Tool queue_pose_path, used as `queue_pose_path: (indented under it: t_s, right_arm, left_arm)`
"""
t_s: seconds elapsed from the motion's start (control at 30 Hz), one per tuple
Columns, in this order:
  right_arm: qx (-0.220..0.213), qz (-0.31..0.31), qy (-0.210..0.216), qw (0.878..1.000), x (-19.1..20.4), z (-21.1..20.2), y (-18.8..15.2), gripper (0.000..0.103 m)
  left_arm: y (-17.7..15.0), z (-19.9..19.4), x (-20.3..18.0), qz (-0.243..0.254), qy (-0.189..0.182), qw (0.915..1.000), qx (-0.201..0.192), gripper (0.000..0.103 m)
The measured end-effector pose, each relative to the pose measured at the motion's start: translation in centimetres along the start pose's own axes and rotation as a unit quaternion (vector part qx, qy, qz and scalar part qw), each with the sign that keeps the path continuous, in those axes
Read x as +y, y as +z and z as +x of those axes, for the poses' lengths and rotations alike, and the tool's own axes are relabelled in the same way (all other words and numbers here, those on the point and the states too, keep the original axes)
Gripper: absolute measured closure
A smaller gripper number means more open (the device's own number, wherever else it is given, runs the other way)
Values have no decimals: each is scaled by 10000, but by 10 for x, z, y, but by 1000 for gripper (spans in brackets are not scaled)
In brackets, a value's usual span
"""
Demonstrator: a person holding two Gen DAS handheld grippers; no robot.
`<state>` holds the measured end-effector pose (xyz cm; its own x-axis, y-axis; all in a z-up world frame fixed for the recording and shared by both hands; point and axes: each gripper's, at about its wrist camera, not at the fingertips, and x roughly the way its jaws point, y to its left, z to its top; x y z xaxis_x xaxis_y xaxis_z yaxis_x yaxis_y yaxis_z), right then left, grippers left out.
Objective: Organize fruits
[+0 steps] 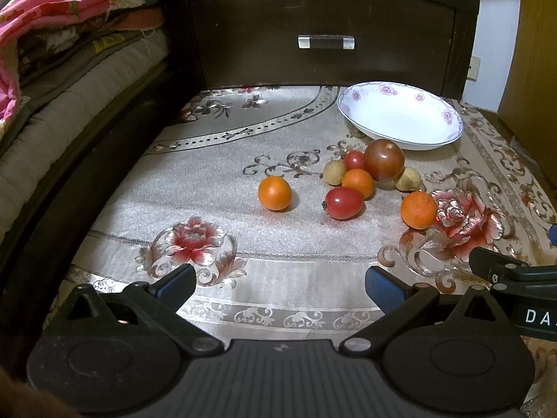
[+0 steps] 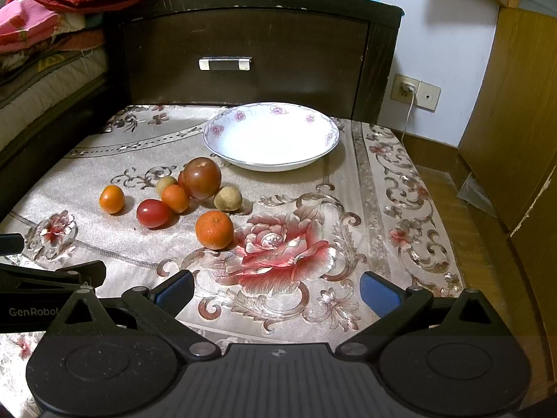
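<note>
Hovering wide open and empty, left gripper and right gripper, probably preparing to carry the nearest orange into the bare bowl

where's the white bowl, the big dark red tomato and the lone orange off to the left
white bowl [image 2: 216,146]: right wrist view, on its near left rim.
big dark red tomato [image 2: 202,178]: right wrist view, middle of its front.
lone orange [image 1: 274,193]: left wrist view, centre of its skin.
</note>
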<state>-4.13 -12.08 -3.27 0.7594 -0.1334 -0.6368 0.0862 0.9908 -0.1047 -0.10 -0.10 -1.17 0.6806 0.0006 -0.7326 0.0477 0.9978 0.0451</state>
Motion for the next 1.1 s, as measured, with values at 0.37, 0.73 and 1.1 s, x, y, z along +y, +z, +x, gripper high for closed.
queue_pose_path:
  t_s: [0.37,0.73,1.1]
  right_arm:
    - [5,-13,-3,10000,2,3,1,6]
    - [53,-8,38,10000,1,6,3,6]
    - [186,-104,424,9989,4,9,16,11]
  left_arm:
    - [-2,1,1,-5,17,10000,11,0]
    - [1,0,1,32,40,10000,10,0]
    - [19,-6,5,296,151,9994,-110,0]
